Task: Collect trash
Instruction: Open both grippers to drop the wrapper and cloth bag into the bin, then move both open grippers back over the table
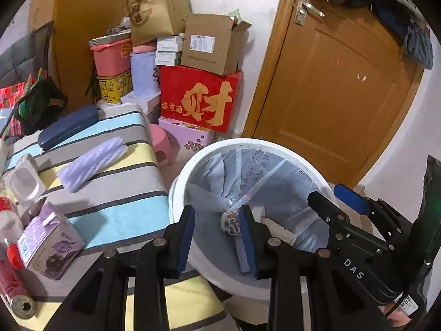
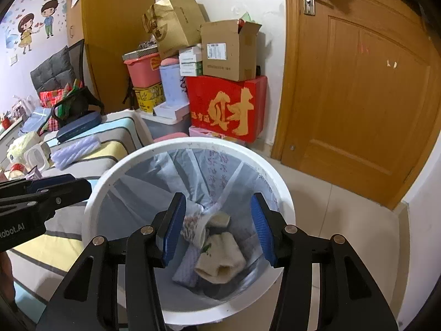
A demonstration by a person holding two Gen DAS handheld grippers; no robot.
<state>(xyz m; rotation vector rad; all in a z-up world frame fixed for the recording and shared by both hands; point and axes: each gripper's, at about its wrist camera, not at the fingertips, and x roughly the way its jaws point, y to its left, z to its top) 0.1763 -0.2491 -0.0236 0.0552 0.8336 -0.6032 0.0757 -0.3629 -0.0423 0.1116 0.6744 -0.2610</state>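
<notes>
Leftmost, in the left wrist view, a red can [image 1: 15,289] and a red-capped bottle [image 1: 9,229] are cut off by the lens edge at the corner of the striped cloth [image 1: 115,193]. Beside them on the cloth stand a purple carton [image 1: 48,244] and a white plastic cup [image 1: 24,179], with a lilac ridged sheet [image 1: 91,162] and a dark blue case [image 1: 67,127] farther back. Centre, the left gripper [image 1: 217,242] hangs over the near rim of the white bin [image 1: 179,182], jaws apart and clasping nothing; a crumpled printed wrapper [image 1: 230,220] lies just beyond its right pad, and whether a lilac strip [image 1: 244,259] along that pad touches it cannot be told. Right, the right gripper [image 1: 337,198] enters over the bin, its far finger mostly hidden behind the near one.

In the right wrist view, the left gripper [image 2: 69,186] shows only side-on at the left edge, so its gap is unreadable there. Centre, the right gripper [image 2: 219,227] is released, pads wide apart above the bin [image 2: 278,187]. At the bottom of the bin's translucent liner [image 2: 154,182] lie a beige sock-like cloth [image 2: 223,259], a lilac piece [image 2: 187,270] and the wrapper [image 2: 193,229]; darker items beneath are hard to make out. Stacked boxes [image 2: 226,107] and a wooden door [image 2: 358,96] stand behind.
</notes>
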